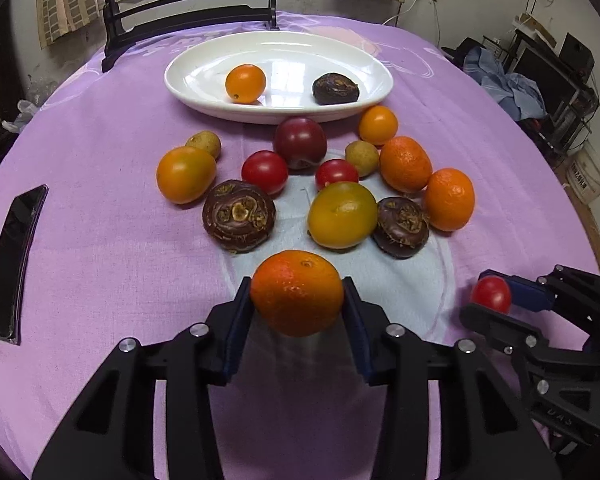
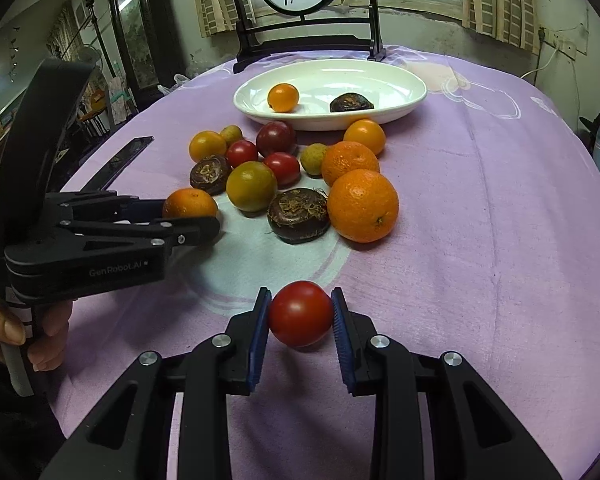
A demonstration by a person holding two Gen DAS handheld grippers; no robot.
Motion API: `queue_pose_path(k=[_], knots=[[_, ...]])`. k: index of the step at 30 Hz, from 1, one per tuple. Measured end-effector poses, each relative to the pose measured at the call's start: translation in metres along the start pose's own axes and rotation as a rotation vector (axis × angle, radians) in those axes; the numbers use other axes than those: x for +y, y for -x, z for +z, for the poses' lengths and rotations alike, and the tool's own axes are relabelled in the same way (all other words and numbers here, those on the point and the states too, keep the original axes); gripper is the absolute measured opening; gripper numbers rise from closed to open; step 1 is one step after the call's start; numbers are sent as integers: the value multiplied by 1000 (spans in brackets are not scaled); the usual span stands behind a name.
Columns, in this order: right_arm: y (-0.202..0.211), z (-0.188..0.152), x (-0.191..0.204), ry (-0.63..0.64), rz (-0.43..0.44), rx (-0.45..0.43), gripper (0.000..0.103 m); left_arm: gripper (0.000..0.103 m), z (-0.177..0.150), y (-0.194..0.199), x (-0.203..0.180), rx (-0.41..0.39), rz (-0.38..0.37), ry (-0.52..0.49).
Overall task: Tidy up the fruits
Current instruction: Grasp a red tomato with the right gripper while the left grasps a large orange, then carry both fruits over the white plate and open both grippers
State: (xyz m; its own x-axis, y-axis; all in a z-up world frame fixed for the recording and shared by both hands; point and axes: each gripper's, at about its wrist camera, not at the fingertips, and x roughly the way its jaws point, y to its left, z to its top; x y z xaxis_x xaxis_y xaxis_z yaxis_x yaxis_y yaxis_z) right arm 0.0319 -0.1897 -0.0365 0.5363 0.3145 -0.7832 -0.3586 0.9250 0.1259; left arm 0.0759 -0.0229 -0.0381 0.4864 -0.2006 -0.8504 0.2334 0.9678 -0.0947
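My left gripper (image 1: 297,294) is shut on an orange mandarin (image 1: 297,292), held just above the purple cloth; it also shows in the right wrist view (image 2: 188,216). My right gripper (image 2: 301,314) is shut on a red tomato (image 2: 301,312), seen at the right in the left wrist view (image 1: 491,294). A white oval plate (image 1: 204,60) at the back holds a small orange fruit (image 1: 245,83) and a dark water chestnut (image 1: 335,88). Several fruits lie in a cluster (image 1: 342,214) between the grippers and the plate.
A black phone (image 1: 16,256) lies on the cloth at the left. A dark wooden stand (image 1: 188,20) rises behind the plate. The round table's edge curves off to the right, with clutter (image 1: 540,80) beyond it.
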Motion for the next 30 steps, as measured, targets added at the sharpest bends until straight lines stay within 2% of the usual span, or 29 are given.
queue_pose_path(k=[3,8,12,16,21,30], knots=[[6,5,1,4,7,-20,30,43,3,12,9,-19,-6,15],[20,27,3,34,9,-75,30,43,26,39,20,-78,-25,4],[28,61,3,69,-5,-134,30,43,59,49,27,-122,-9,-12],[20,101,3,92,-11,-158,30,43,97,40,32,-139,4,-7],[-18,143,9,130,-33,-117,31,43,138,9,46,-121,47,31],[-92,170,10,149,-70,21,31,43,181,-48,75,-72,81,94]])
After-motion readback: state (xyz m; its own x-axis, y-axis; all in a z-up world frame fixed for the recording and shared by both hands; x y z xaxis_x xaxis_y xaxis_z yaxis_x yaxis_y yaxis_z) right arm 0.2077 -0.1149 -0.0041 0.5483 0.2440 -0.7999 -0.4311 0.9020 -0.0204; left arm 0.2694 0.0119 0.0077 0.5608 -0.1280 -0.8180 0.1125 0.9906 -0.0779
